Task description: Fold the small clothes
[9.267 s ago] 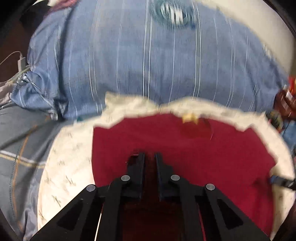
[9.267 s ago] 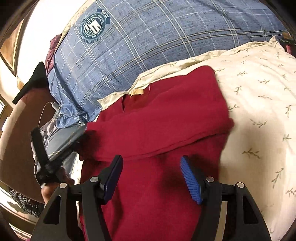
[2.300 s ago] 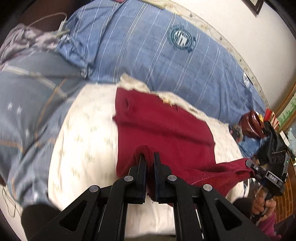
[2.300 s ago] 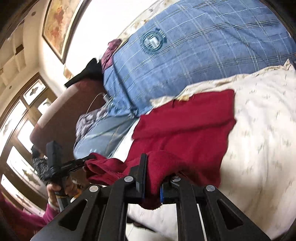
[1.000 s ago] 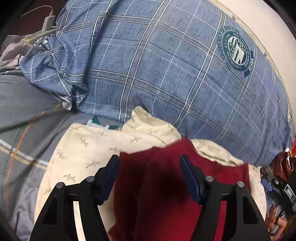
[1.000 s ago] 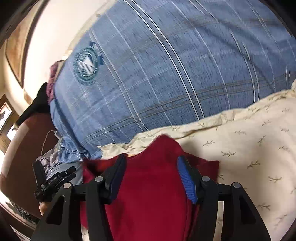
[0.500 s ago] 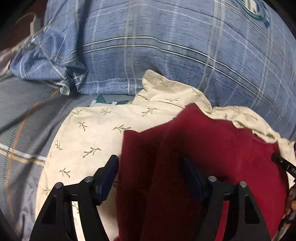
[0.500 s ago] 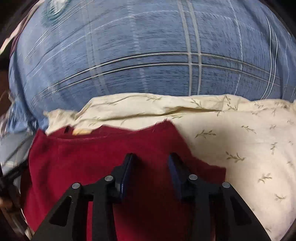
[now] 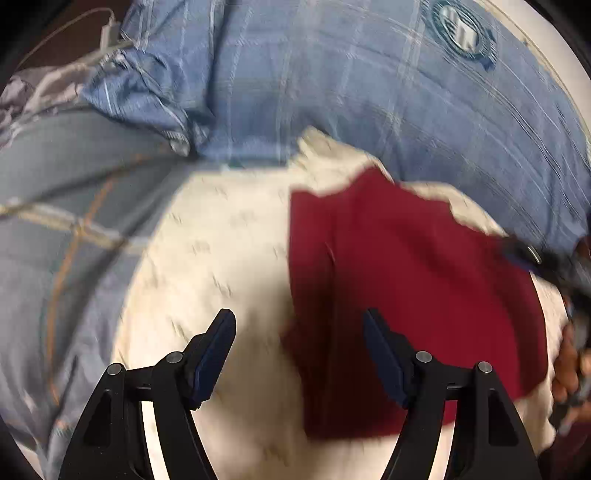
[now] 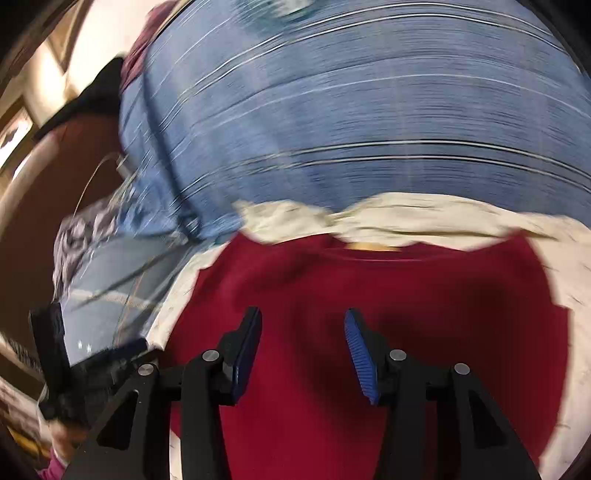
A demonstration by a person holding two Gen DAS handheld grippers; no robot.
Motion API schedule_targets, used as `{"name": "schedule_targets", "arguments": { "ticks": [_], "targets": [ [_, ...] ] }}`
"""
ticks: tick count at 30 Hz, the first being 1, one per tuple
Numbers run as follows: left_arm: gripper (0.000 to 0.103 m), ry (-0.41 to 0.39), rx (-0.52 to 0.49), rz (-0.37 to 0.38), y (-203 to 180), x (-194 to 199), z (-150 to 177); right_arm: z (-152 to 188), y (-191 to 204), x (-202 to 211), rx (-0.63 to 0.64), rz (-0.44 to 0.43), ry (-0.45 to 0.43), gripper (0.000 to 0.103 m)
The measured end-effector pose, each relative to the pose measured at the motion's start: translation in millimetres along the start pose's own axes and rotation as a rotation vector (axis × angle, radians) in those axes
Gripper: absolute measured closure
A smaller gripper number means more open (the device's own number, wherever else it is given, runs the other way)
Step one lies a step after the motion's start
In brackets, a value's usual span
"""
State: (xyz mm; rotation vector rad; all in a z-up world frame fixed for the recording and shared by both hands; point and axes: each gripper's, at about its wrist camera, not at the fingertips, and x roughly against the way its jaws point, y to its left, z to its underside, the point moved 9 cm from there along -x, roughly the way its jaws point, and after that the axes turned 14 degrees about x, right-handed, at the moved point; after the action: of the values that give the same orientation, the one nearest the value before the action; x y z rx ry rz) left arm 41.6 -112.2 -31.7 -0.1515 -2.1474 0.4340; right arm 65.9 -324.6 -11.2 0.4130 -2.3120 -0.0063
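Observation:
A dark red garment [image 9: 406,288] lies folded flat on a cream leaf-print pillow [image 9: 214,266]. In the left wrist view my left gripper [image 9: 299,332] is open and empty, above the garment's left edge and the bare pillow. In the right wrist view the garment [image 10: 406,295] fills the middle, with a yellow neck label [image 10: 373,246] at its far edge. My right gripper [image 10: 303,332] is open and empty, just above the garment. The left gripper also shows at the lower left of the right wrist view [image 10: 92,362]. Both views are blurred.
A big blue plaid pillow [image 9: 369,92] lies behind the cream pillow. A grey plaid blanket [image 9: 55,221] is to the left. A white charger cable [image 9: 107,33] lies at the far left. A dark brown headboard [image 10: 55,177] stands left in the right wrist view.
Both grippers let go of the garment's lower edge after bringing it up over the top part. Since half a second ago the left gripper has drawn back left, and the right jaws have opened wider.

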Motion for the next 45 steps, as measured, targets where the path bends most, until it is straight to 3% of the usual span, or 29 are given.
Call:
{"name": "schedule_targets", "arguments": {
  "ticks": [2, 6, 10, 13, 16, 19, 21, 23, 27, 31, 33, 35, 37, 43, 45],
  "targets": [
    [0.033, 0.018, -0.008, 0.005, -0.2, -1.9, 14.3, -6.4, 16.2, -23.5, 0.068, 0.077, 0.038, 0.059],
    [0.032, -0.003, -0.046, -0.012, -1.0, -4.2, 17.2, -13.5, 22.4, -65.6, 0.068, 0.117, 0.088, 0.07],
    [0.031, -0.028, -0.038, 0.002, 0.8, -10.9, 13.5, -14.8, 10.2, -104.3, 0.041, 0.163, 0.128, 0.07],
    [0.031, -0.017, -0.024, 0.01, 5.4, -21.8, 11.7, -21.1, 8.8, -107.5, 0.045, 0.186, 0.105, 0.067],
    [0.031, -0.011, 0.0, 0.023, 9.3, -23.4, 9.1, -23.6, 9.8, -87.6, 0.009, 0.17, 0.093, 0.067],
    [0.031, -0.016, 0.005, 0.02, 11.5, -20.8, 8.0, -32.4, 30.7, -67.3, -0.01, 0.085, 0.052, 0.064],
    [0.031, -0.013, 0.006, 0.021, 12.2, -21.0, 8.2, -34.5, 49.6, -64.3, 0.012, 0.034, 0.069, 0.057],
    [0.031, -0.015, 0.007, 0.021, 12.7, -20.1, 8.5, -36.5, 73.8, -74.5, 0.051, -0.001, 0.102, 0.056],
    [0.031, -0.016, 0.01, 0.021, 14.3, -18.2, 9.3, -32.7, 90.8, -98.4, 0.132, 0.063, 0.155, 0.056],
    [0.03, -0.01, 0.013, 0.019, 14.2, -20.0, 9.7, -33.1, 88.6, -115.5, 0.169, 0.102, 0.17, 0.068],
    [0.03, -0.004, 0.016, 0.024, 14.1, -20.1, 8.9, -35.2, 87.3, -117.0, 0.182, 0.114, 0.167, 0.087],
    [0.03, 0.003, 0.023, 0.034, 14.5, -19.8, 8.1, -39.9, 91.6, -110.6, 0.167, 0.053, 0.141, 0.1],
    [0.03, 0.002, 0.024, 0.037, 15.4, -19.4, 6.9, -46.4, 96.7, -105.0, 0.186, 0.056, 0.103, 0.1],
    [0.03, 0.006, 0.031, 0.042, 17.1, -20.3, 5.2, -35.2, 95.3, -125.1, 0.166, 0.051, 0.146, 0.099],
    [0.03, 0.007, 0.031, 0.041, 17.3, -21.1, 5.0, -32.3, 96.7, -125.4, 0.156, 0.034, 0.16, 0.093]
  ]
}}
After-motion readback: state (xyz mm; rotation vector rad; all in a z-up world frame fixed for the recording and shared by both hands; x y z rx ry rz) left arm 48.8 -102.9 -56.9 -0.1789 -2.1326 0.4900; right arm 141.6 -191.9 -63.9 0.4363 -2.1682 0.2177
